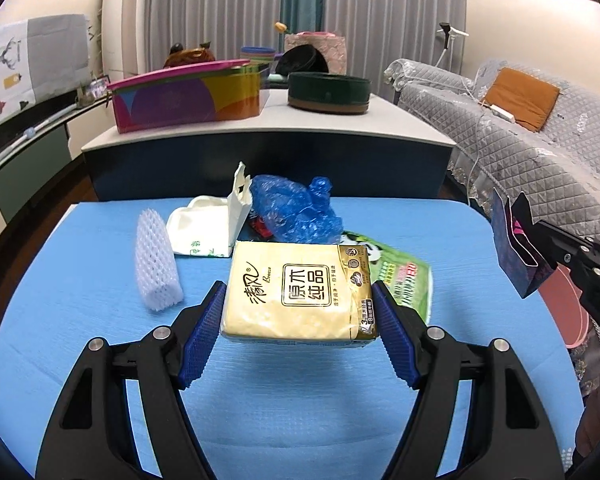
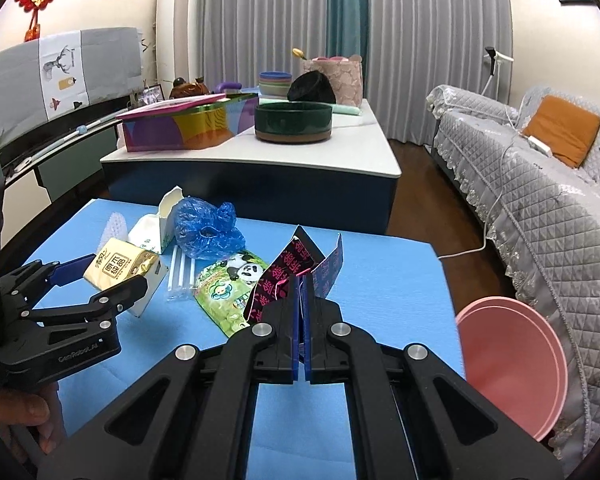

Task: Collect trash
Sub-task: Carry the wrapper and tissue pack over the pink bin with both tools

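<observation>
My left gripper (image 1: 299,304) is shut on a yellow tissue pack (image 1: 296,288) and holds it above the blue table (image 1: 260,408); it also shows in the right wrist view (image 2: 100,276). My right gripper (image 2: 302,292) is shut on a dark purple box with pink print (image 2: 300,264), lifted over the table's right part. That box also shows at the right of the left wrist view (image 1: 516,244). On the table lie a white foam net (image 1: 156,260), a white carton (image 1: 204,228), a blue plastic bag (image 1: 296,208), a green panda pouch (image 2: 228,284) and white straws (image 2: 180,276).
A pink bin (image 2: 512,364) stands on the floor right of the table. Behind is a white coffee table (image 2: 260,152) with a colourful tin (image 2: 180,128) and a dark round box (image 2: 294,122). A grey sofa (image 2: 540,184) runs along the right.
</observation>
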The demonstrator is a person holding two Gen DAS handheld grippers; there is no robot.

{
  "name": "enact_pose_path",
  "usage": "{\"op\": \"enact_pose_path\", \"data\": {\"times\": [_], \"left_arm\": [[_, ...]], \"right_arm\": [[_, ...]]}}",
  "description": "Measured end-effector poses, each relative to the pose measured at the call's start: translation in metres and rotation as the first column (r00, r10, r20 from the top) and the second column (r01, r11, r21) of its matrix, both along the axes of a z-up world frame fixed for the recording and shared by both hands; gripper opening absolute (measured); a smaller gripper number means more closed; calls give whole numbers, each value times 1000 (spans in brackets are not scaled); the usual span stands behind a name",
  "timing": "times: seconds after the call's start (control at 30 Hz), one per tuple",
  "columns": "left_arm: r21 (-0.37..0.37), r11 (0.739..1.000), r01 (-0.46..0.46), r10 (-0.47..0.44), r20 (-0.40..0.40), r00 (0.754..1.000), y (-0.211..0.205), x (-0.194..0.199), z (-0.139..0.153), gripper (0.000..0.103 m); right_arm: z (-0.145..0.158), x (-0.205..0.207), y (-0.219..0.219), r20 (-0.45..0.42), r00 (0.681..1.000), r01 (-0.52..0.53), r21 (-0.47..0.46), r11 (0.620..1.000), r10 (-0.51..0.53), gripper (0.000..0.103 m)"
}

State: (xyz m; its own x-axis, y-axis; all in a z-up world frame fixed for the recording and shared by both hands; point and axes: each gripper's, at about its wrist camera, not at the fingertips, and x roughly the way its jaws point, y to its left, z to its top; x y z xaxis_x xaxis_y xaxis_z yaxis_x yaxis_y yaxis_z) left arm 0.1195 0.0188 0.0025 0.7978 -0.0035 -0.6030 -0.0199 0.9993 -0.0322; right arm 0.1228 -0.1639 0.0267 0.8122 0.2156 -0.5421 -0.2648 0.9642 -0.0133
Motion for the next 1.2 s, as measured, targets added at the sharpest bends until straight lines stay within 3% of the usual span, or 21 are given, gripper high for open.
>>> {"op": "enact_pose_path", "data": {"times": [0.47,1.2], "left_arm": [[-21,999,35,-34,46,998,-16,-26,19,70],[-16,994,105,-104,66,992,-51,-31,20,70]], "right_arm": [[14,-36,-28,33,999,38,-7,999,-38,1],[24,-48,-72,48,992,112,32,993,-113,1]]}}
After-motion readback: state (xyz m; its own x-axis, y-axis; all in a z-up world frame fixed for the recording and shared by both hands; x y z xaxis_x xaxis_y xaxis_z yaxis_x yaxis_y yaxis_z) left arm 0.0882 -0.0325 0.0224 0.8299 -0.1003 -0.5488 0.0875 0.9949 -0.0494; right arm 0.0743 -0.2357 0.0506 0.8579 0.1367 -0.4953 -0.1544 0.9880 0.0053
